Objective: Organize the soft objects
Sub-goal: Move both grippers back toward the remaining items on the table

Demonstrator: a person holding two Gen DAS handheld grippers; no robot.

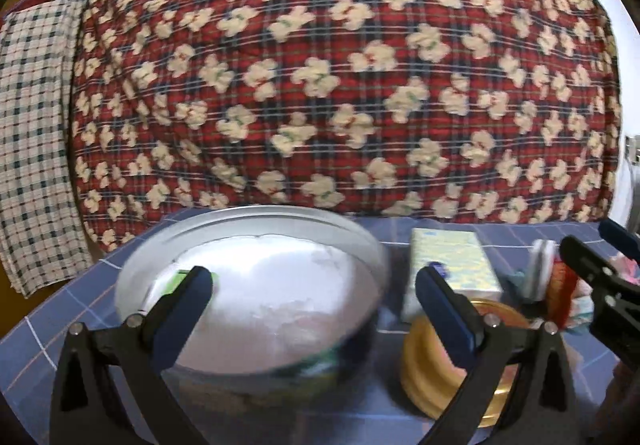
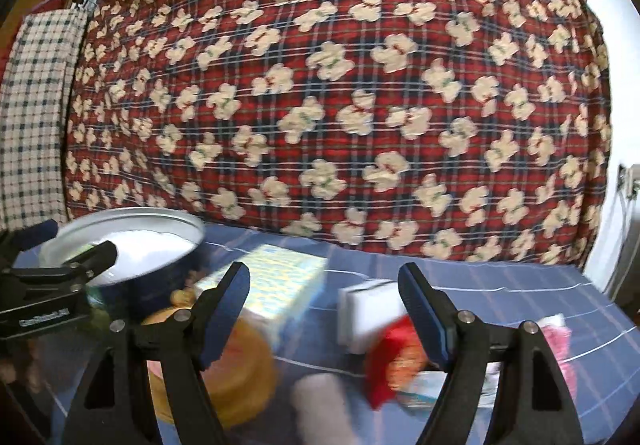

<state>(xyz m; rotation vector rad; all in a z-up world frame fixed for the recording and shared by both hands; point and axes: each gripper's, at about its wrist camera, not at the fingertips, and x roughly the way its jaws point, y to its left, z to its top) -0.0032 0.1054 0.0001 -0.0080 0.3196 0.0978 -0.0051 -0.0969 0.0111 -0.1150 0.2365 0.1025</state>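
Two empty, wide-open tongs. From the left wrist, the left gripper [image 1: 314, 299] straddles a round metal-rimmed bowl [image 1: 256, 285]; a yellow ribbed tub [image 1: 448, 365] crowds it and could be knocked.

From the right wrist, the right gripper [image 2: 324, 309] faces a white sponge block [image 2: 368, 313] and red plush toy [image 2: 394, 357] on blue checked cloth [image 2: 520, 285]; closing now risks pinching both.

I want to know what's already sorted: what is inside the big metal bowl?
The round silver metal bowl shows something white filling it and a green scrap at its left edge. Blur and the left tongs hide what these are.
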